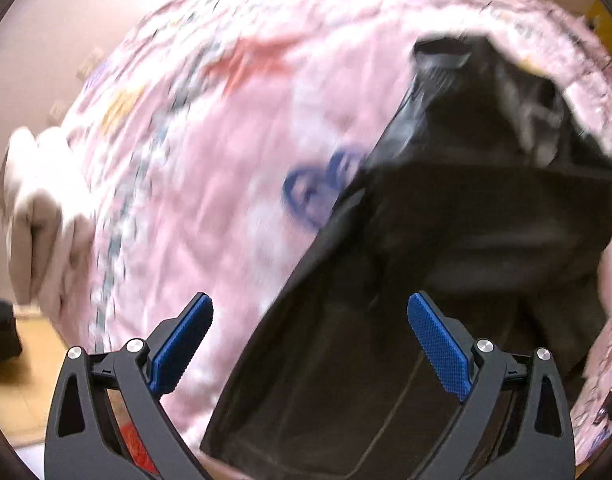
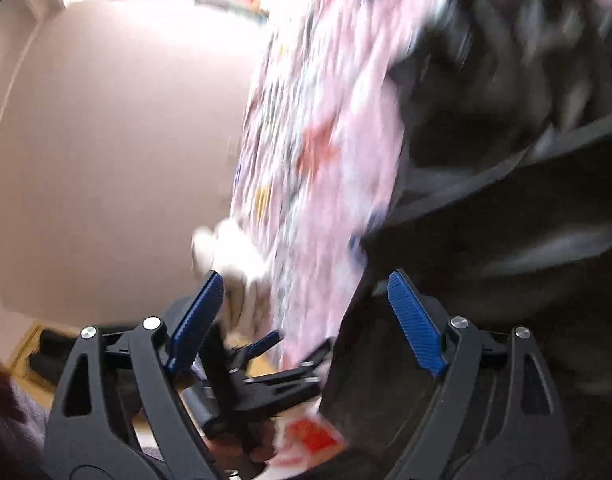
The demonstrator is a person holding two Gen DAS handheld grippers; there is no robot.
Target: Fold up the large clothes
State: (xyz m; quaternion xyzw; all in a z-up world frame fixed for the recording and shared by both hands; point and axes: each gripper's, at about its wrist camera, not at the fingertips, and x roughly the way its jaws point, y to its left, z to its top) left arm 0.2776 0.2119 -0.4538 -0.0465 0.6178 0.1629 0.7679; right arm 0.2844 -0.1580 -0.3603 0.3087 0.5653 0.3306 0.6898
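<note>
A large black garment [image 1: 465, 240] lies spread on a pink patterned bedsheet [image 1: 210, 152], with its ribbed collar or cuff [image 1: 441, 60] at the far end. My left gripper [image 1: 309, 308] hangs open above the garment's left edge, and its blue pads [image 1: 437, 344] grip nothing. In the right wrist view the same black garment [image 2: 485, 220] fills the right side. My right gripper [image 2: 306, 284] stands open beside it with nothing between its fingers. A blue pad [image 2: 266, 342] of the left gripper shows low down, just beyond the right gripper. Both views are blurred.
A cream bundle of cloth [image 1: 34, 220] sits at the bed's left edge. A plain pink wall [image 2: 106, 140] rises beyond the bed. Wooden floor [image 1: 22, 392] shows at the lower left. A red and white item [image 2: 309, 436] lies near the bed's near edge.
</note>
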